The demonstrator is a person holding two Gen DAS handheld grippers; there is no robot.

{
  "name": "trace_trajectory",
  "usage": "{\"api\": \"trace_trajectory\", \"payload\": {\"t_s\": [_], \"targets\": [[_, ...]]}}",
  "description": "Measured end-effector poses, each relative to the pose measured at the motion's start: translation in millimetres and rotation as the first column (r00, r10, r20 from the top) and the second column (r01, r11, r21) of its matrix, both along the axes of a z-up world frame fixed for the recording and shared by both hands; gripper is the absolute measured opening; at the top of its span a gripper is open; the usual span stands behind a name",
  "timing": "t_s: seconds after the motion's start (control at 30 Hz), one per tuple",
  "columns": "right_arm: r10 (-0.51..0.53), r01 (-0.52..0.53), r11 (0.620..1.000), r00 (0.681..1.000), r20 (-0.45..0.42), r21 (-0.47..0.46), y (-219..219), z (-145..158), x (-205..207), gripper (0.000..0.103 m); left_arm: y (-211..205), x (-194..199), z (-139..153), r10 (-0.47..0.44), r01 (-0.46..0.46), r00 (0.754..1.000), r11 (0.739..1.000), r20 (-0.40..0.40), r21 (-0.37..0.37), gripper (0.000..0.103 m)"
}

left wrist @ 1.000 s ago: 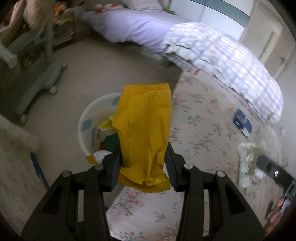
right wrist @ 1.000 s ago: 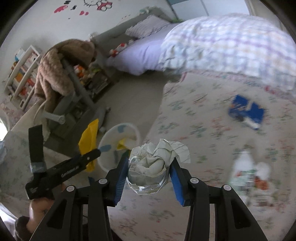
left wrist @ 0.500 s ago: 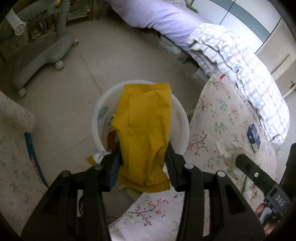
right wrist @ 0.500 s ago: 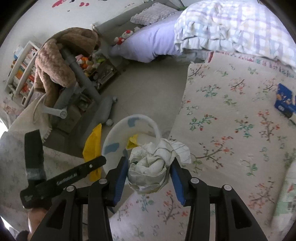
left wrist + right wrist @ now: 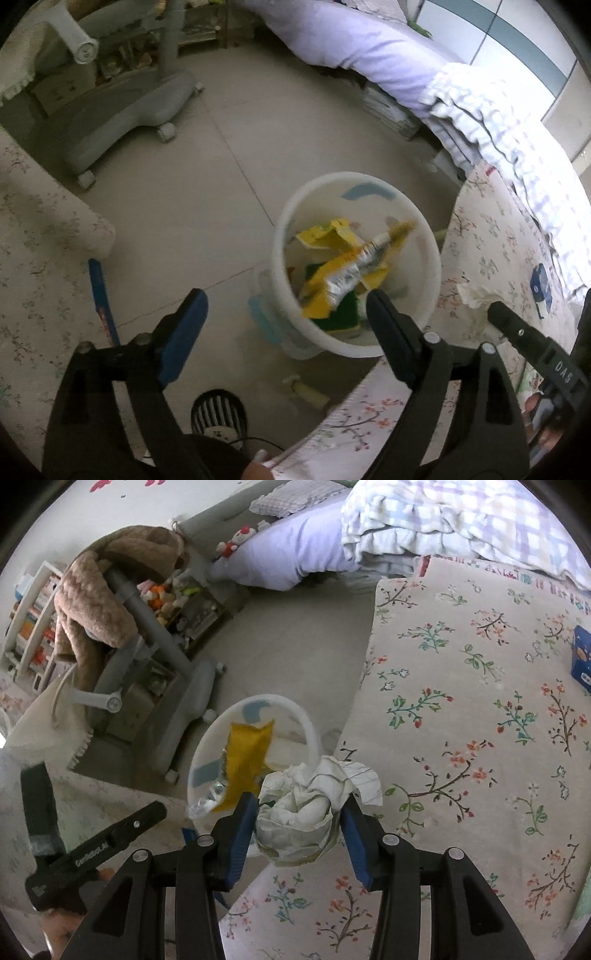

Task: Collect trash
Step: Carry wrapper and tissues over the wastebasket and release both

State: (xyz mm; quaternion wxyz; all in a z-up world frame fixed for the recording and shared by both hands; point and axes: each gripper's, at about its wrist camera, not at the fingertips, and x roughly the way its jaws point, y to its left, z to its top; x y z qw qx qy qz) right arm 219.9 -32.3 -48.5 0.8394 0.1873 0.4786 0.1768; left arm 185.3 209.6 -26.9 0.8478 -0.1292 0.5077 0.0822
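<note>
A white trash bin (image 5: 428,236) stands on the floor beside the flowered bed cover; it also shows in the right wrist view (image 5: 308,722). The yellow wrapper (image 5: 343,277) lies in the bin on other yellow and green trash; in the right wrist view the wrapper (image 5: 247,753) shows inside the bin. My left gripper (image 5: 284,321) is open and empty just above the bin's near rim. My right gripper (image 5: 297,819) is shut on a crumpled white paper ball (image 5: 306,812), held just right of the bin.
A grey rolling chair base (image 5: 122,110) stands on the tiled floor behind the bin. A bed with a purple sheet (image 5: 354,40) and checked blanket (image 5: 461,520) lies beyond. A blue box (image 5: 581,657) lies on the flowered cover (image 5: 480,701). A small fan grille (image 5: 218,413) sits on the floor below my left gripper.
My left gripper moved over the bin, opened and let go of the yellow wrapper, which dropped into the bin. My right gripper came closer to the bin with the paper ball.
</note>
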Motion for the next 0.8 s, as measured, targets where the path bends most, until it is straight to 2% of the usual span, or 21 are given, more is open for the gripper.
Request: {"api": "trace_trajectory", "payload": {"t_s": [0.27,0.53,0.6,0.67,0.7,0.8], "targets": [[0.036,-0.035,0.999,0.999,-0.020,0.017,25.3,2.2,7.0,0.049,-1.6,-2.9,6.7,-0.042,0.037,0.998,0.992,0.038,0.122,0.094],[0.038,-0.037,0.999,0.999,-0.031,0.032,38.1,7.8,21.6,0.049,2.5,-5.9,8.2,-0.039,0.033,0.998,0.991,0.048,0.129,0.095],[0.036,-0.034,0.998,0.999,-0.027,0.061,40.6,7.8,23.3,0.054,1.4,-5.5,8.2,-0.040,0.033,0.998,0.990,0.047,0.134,0.095],[0.028,-0.027,0.995,1.000,-0.012,0.097,40.6,9.8,25.3,0.082,0.9,-5.4,8.4,-0.041,0.035,0.998,0.991,0.047,0.131,0.095],[0.011,-0.011,0.994,1.000,-0.003,0.104,39.4,11.9,25.4,0.085,0.7,-5.8,8.6,-0.040,0.034,0.998,0.991,0.048,0.128,0.095],[-0.006,0.006,0.993,1.000,-0.001,0.120,35.1,16.1,26.0,0.086,-2.4,-6.2,8.4,-0.048,0.042,0.998,0.991,0.044,0.130,0.098]]}}
